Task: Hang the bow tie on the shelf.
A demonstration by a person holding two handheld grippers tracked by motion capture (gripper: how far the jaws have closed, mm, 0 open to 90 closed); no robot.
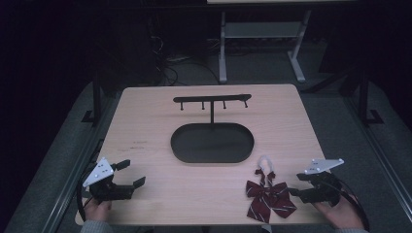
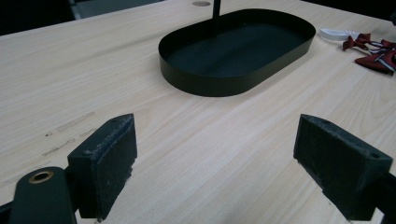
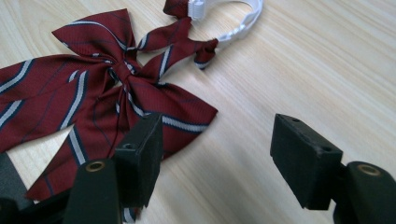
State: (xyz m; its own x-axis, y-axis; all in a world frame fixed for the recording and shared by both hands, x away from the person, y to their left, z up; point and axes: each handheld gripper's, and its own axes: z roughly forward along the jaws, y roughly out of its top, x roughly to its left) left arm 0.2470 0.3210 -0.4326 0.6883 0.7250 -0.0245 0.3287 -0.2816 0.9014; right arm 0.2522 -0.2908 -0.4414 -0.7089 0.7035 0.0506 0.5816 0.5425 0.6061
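Note:
A dark red bow tie (image 1: 270, 195) with white stripes lies flat near the table's front right edge, its white neck strap (image 1: 265, 162) looped behind it. My right gripper (image 1: 295, 185) stands open just right of the bow. In the right gripper view the bow tie (image 3: 116, 88) and its strap (image 3: 236, 21) lie ahead and left of the open right gripper (image 3: 217, 144), whose left jaw hangs over a tail of the bow. My left gripper (image 1: 132, 173) is open at the front left, nothing between its jaws. It (image 2: 215, 140) faces the black tray (image 2: 187, 74).
A black oval tray (image 1: 180, 150) sits mid-table, with a thin post rising behind it to a black hook bar (image 1: 212, 99). The wooden table (image 1: 145, 121) has bare space around both grippers. Desk legs and cables stand beyond the far edge.

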